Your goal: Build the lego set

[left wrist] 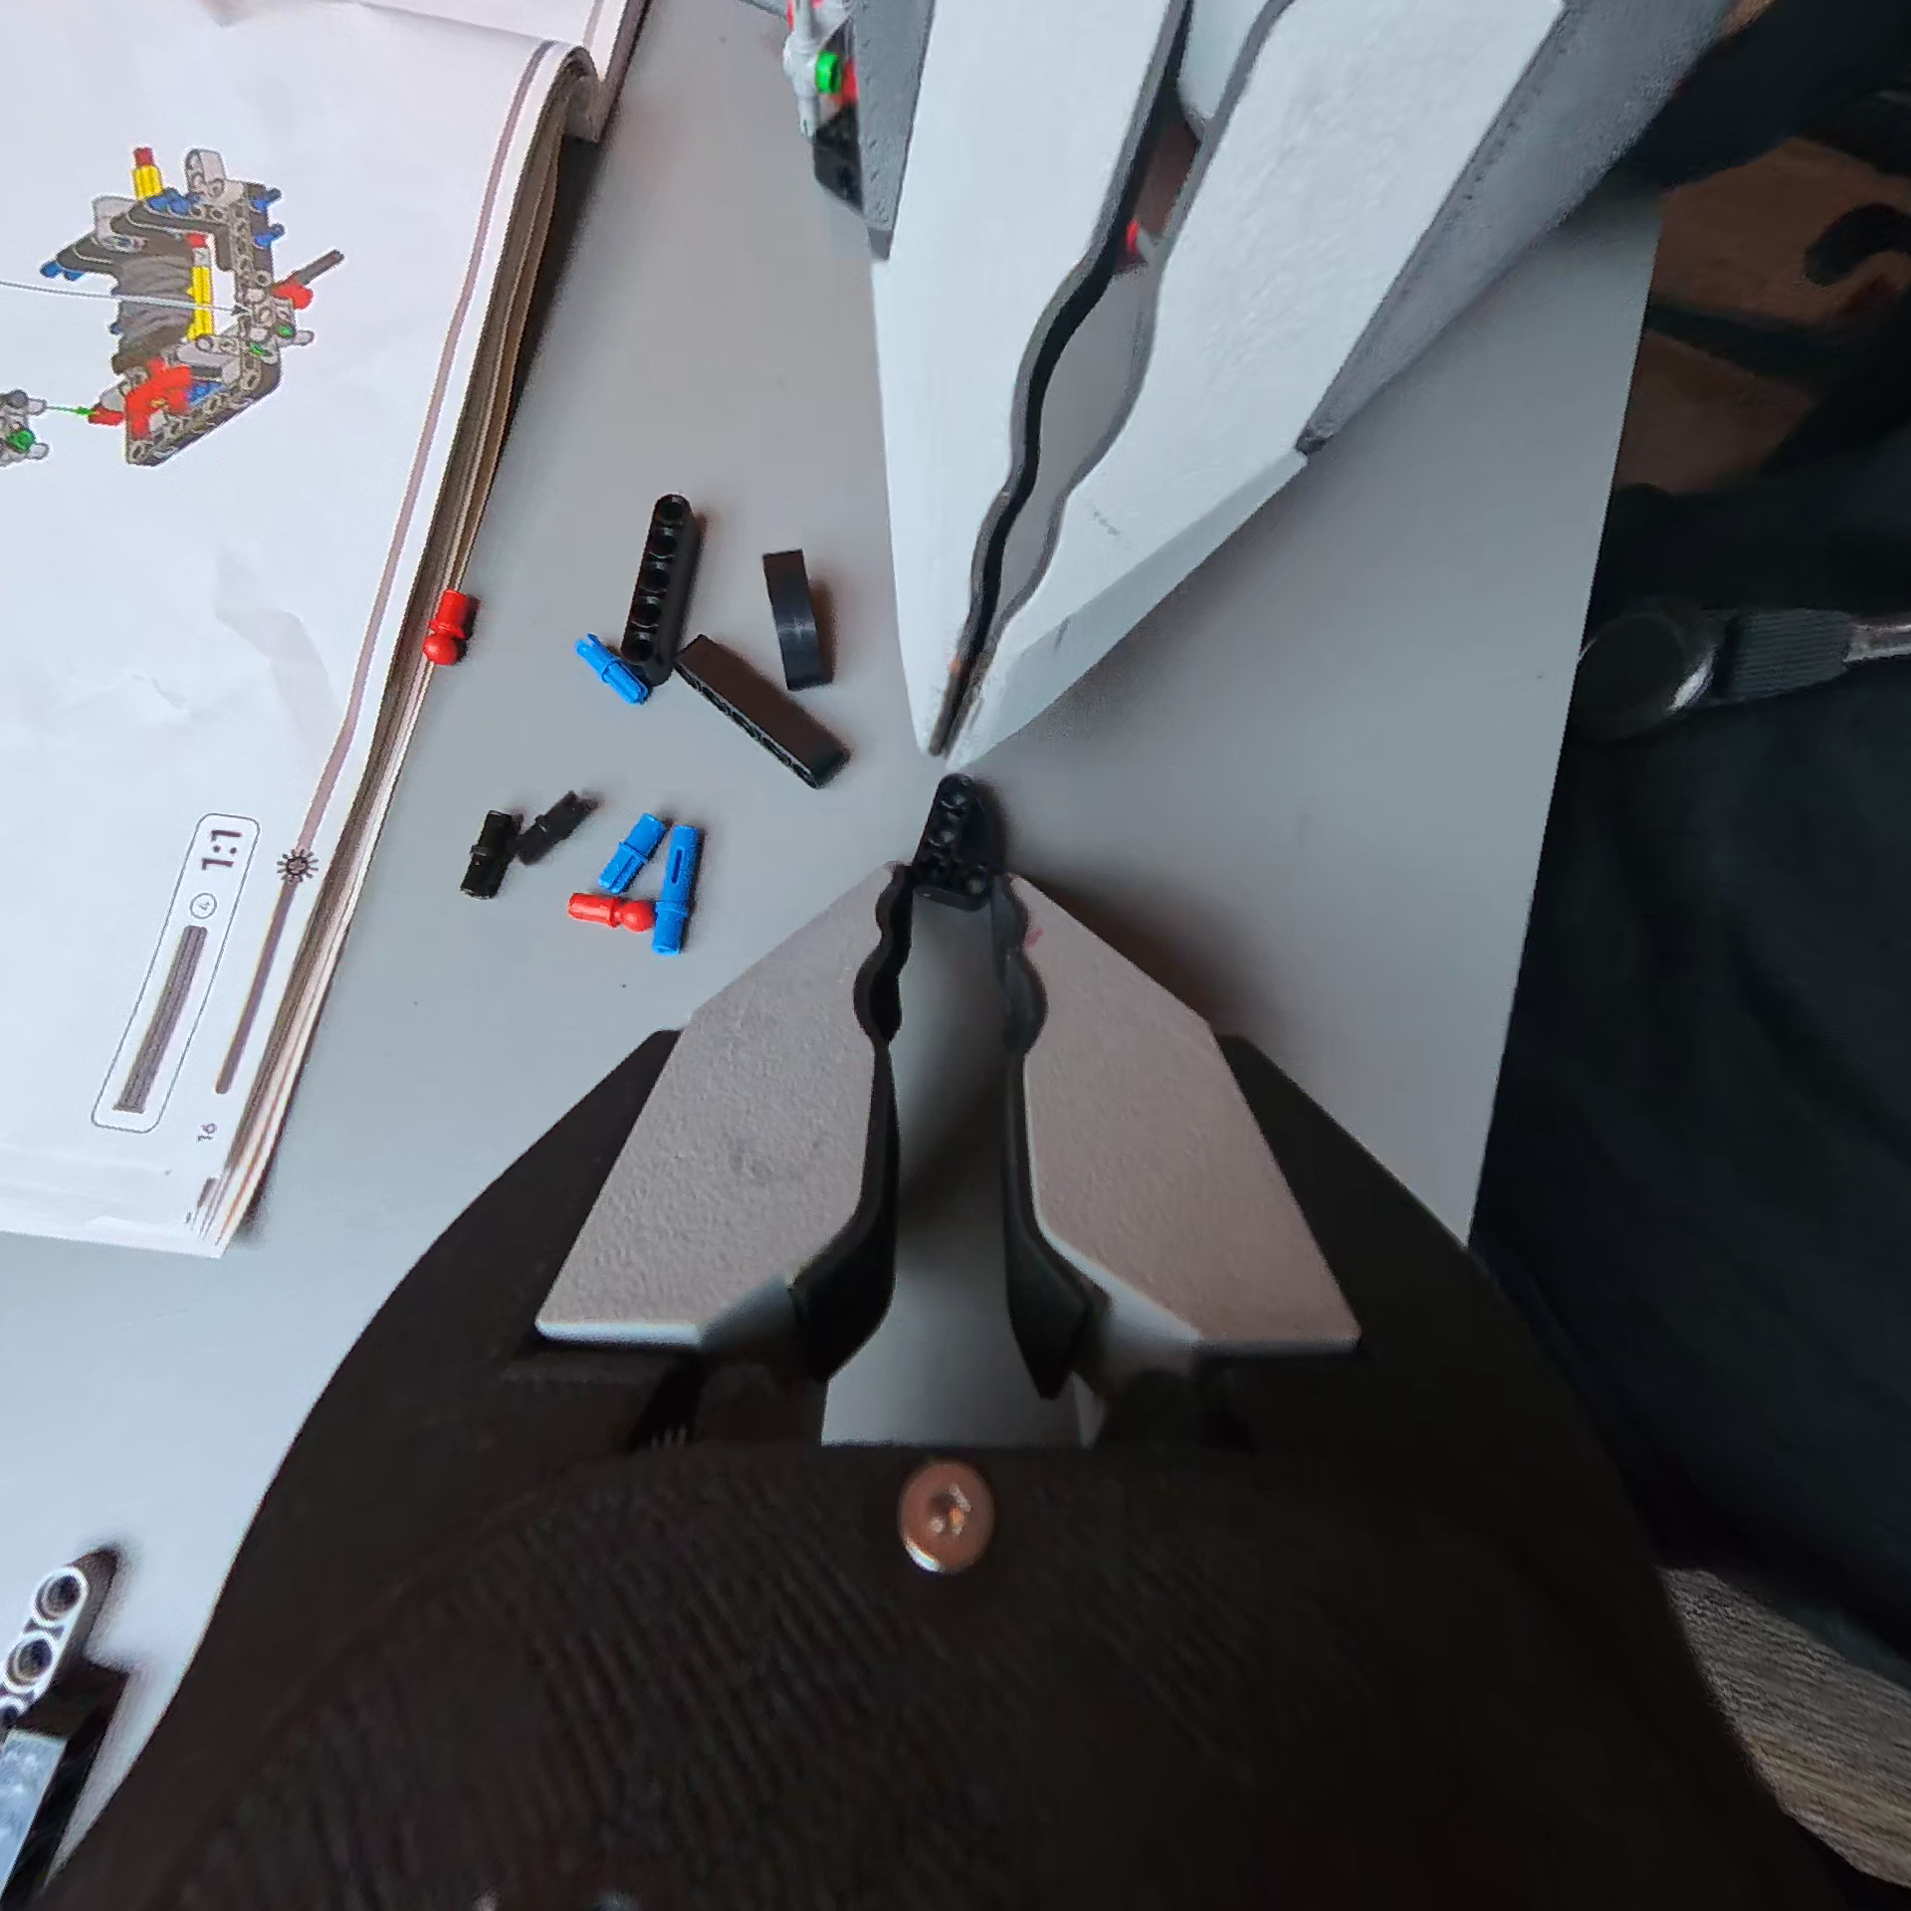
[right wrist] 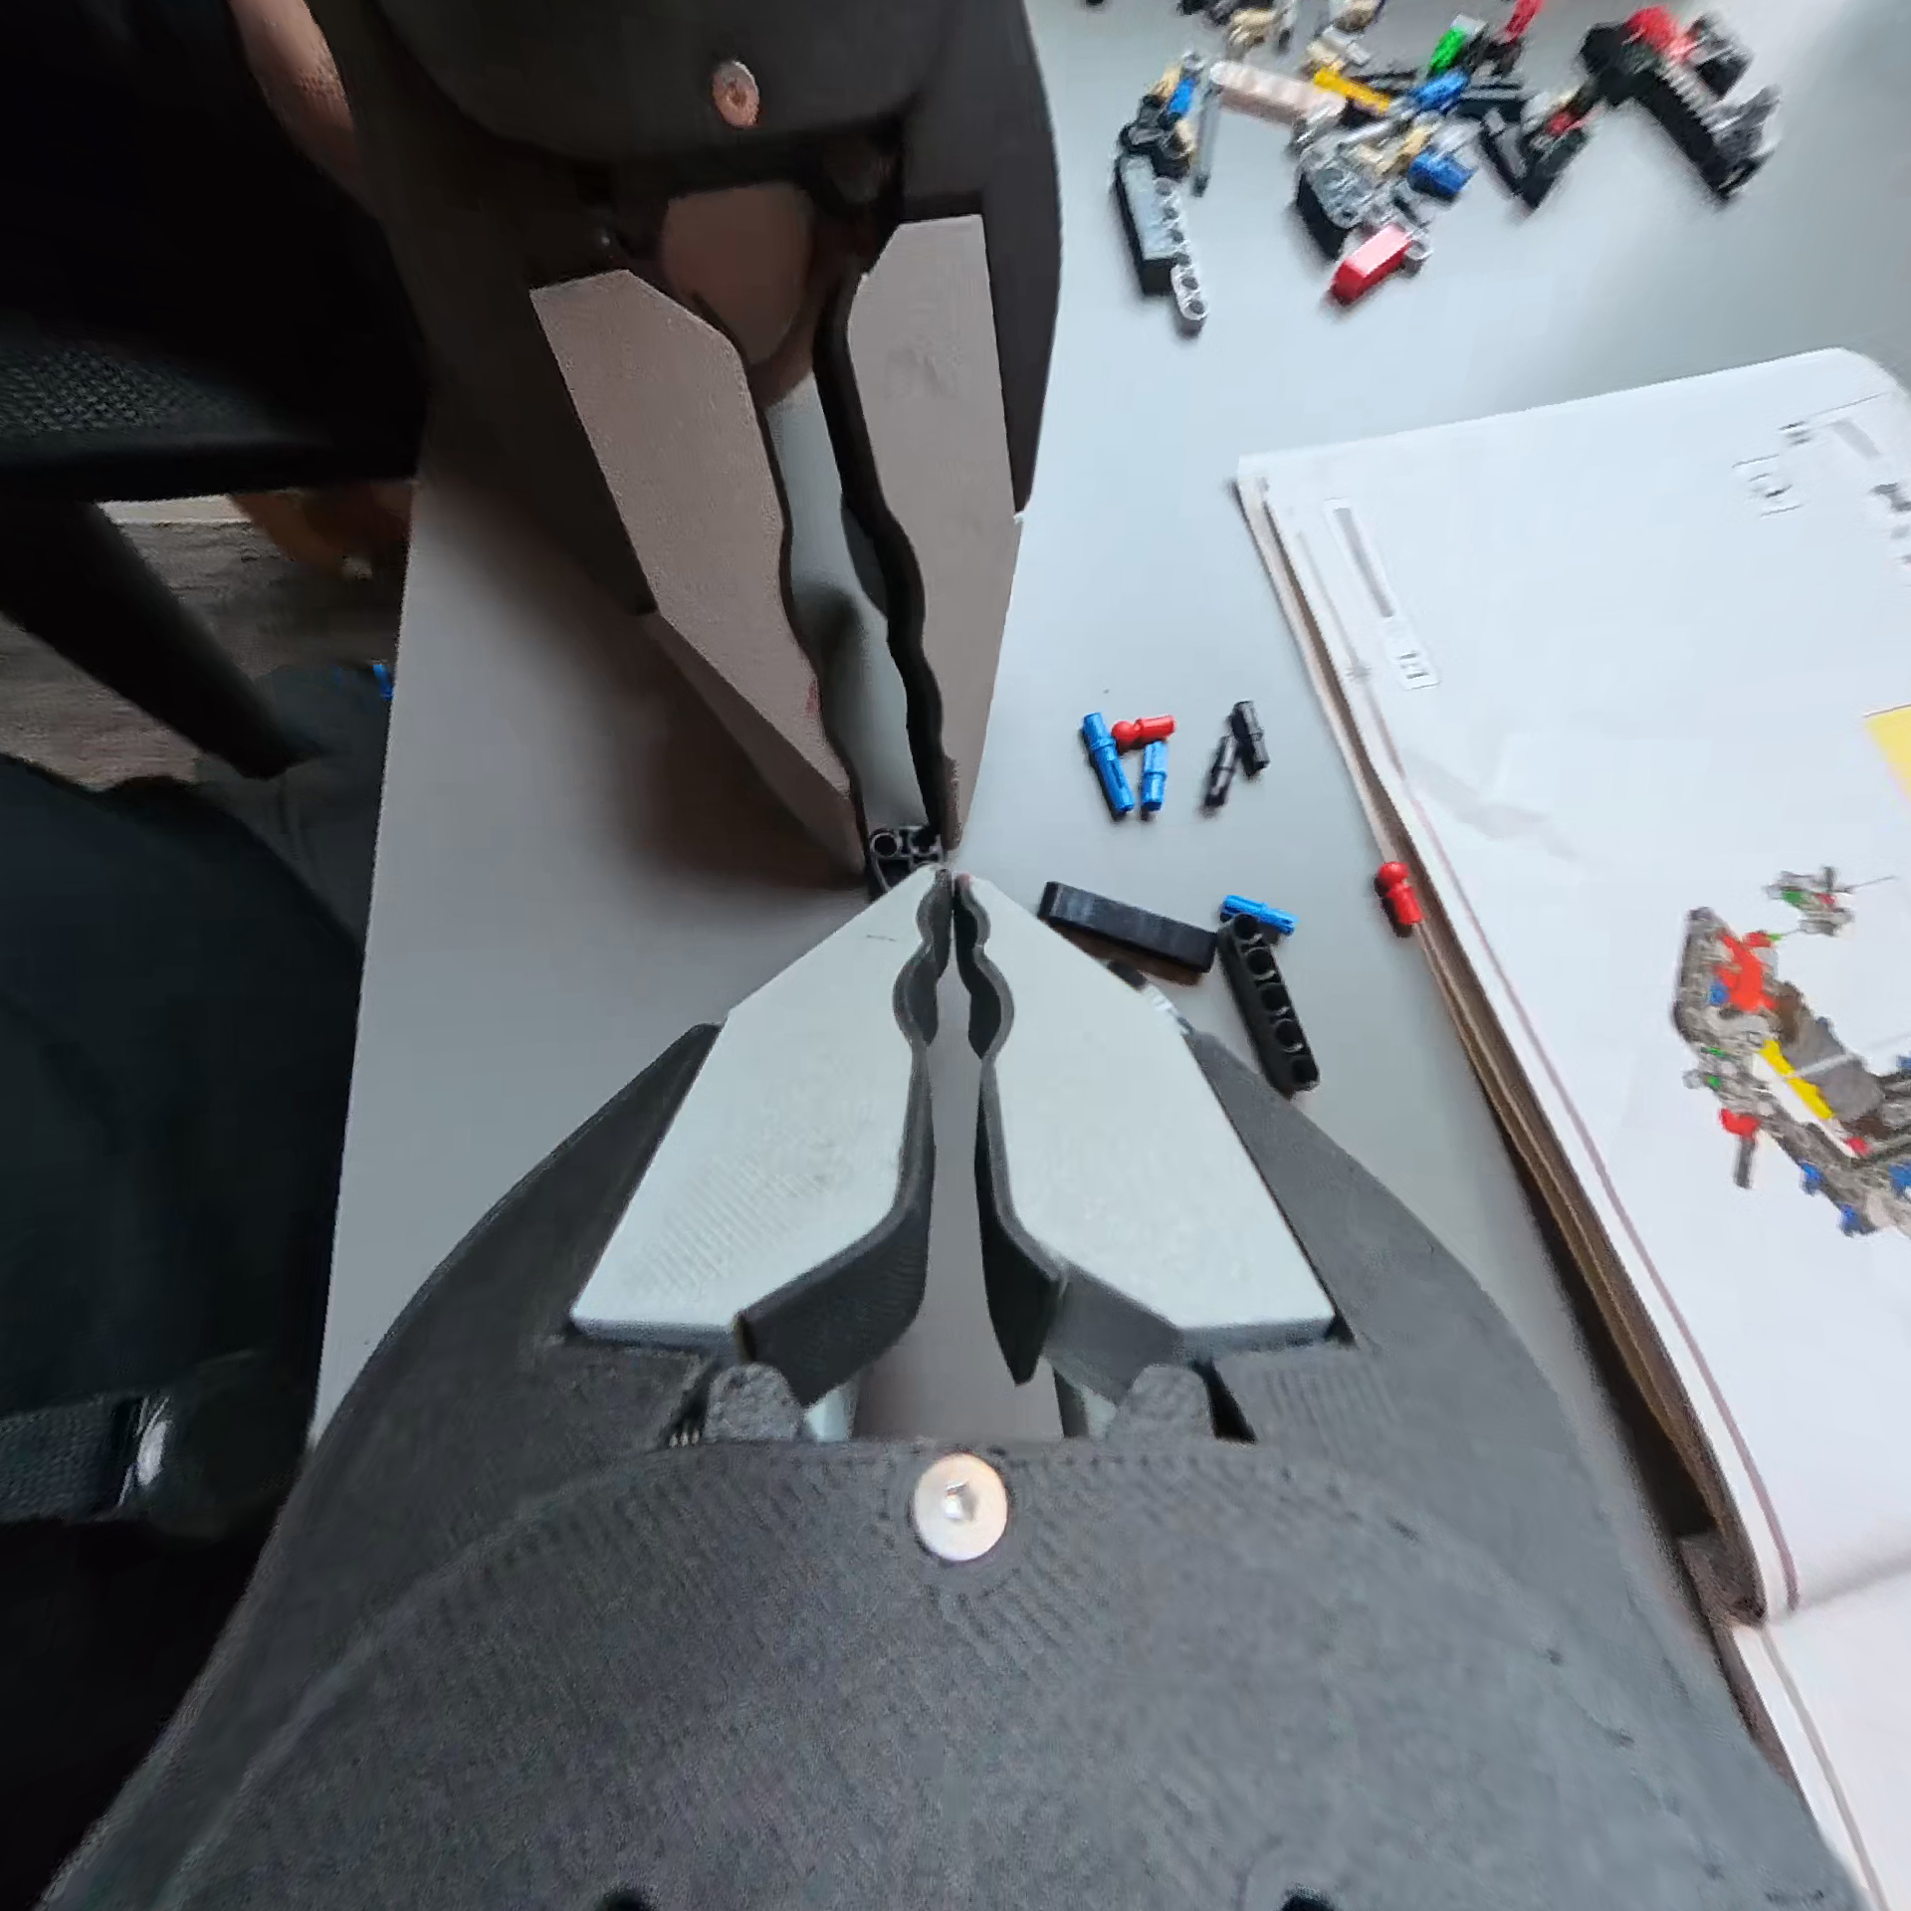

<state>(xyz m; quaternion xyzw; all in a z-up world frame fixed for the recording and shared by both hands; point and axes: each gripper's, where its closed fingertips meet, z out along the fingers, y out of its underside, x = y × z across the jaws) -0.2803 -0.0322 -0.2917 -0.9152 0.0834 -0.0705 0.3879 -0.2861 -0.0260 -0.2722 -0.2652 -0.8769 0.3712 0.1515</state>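
My left gripper (left wrist: 951, 881) is shut on a small black Technic piece with holes (left wrist: 957, 838), held just above the grey table (left wrist: 1293, 724). In the right wrist view this gripper (right wrist: 908, 827) comes in from the top with the black piece (right wrist: 902, 843) at its tips. My right gripper (right wrist: 946, 884) is shut, and its tips almost touch the held piece. In the left wrist view it (left wrist: 943, 736) comes down from the top. I see nothing between its fingers.
Loose black beams (left wrist: 760, 708), blue pins (left wrist: 672, 879), red pins (left wrist: 610, 910) and black pins (left wrist: 517, 838) lie left of the grippers. An open instruction booklet (left wrist: 207, 672) lies beyond them. A pile of parts (right wrist: 1448, 124) sits far off. The table edge (left wrist: 1530, 827) is close on the right. My left and right fingertips are right by each other.
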